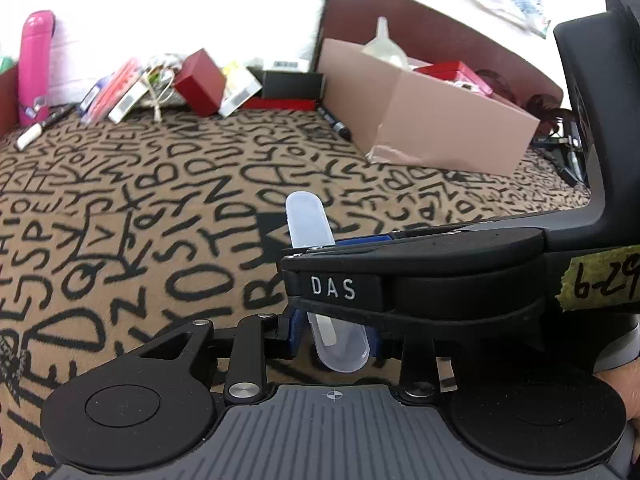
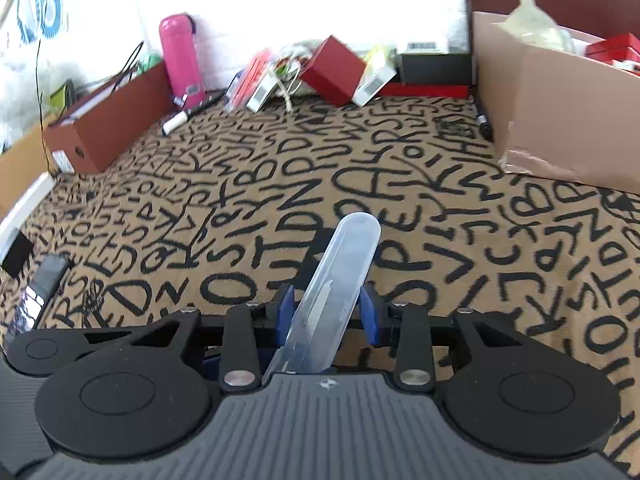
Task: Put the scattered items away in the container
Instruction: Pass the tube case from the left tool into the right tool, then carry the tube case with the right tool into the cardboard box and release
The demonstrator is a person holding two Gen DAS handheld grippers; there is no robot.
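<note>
A clear plastic case (image 2: 338,280), long, round-ended and translucent with a pale strip inside, lies between the blue pads of the right gripper (image 2: 328,308), which appear pressed to its sides near the midpoint; the left gripper (image 1: 336,336) holds the same case at its near end, though the right gripper's body crosses that view and hides much of the contact, so its clamp is probable rather than certain; the case hangs above the letter-printed cloth (image 2: 240,200), with the cardboard box (image 1: 432,120) far right and already part-filled; the case looks light, stiff and slick, liable to swivel or crack if squeezed hard; a mid-length grip across the narrow sides suits it best.
</note>
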